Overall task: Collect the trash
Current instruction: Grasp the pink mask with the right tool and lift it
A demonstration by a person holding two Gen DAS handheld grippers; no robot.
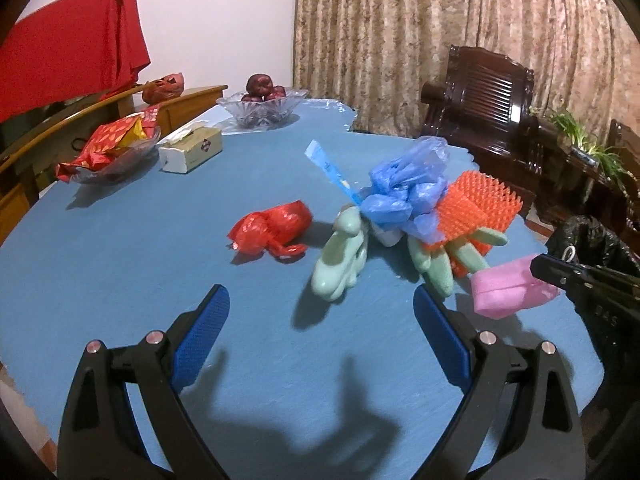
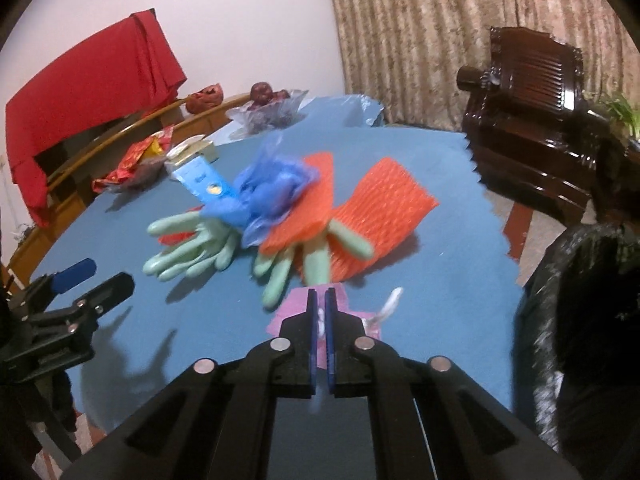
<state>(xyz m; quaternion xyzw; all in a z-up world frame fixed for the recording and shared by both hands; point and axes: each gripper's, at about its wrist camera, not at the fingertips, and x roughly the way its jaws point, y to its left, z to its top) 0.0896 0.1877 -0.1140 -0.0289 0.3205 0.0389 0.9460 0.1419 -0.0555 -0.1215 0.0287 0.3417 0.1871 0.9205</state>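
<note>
While blurred, right gripper (image 2: pixel 319 300) clamps pink wrapper (image 2: pixel 298 312) (edges hidden) | left gripper (image 1: pixel 320 312) wide.

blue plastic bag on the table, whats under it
The blue plastic bag lies on the green gloves and an orange foam net, beside a blue wrapper. Anything beneath its middle is covered.

Ahead of the left gripper (image 1: pixel 320 316), two gloves (image 1: pixel 340 256) are lying on the table (image 1: pixel 120 264), with a crumpled bag (image 1: pixel 404 196) and mesh sleeve (image 1: pixel 476 204) resting behind them, a knotted bag (image 1: pixel 272 226) lying leftward, and a foam piece (image 1: pixel 508 290) sitting rightward.
</note>
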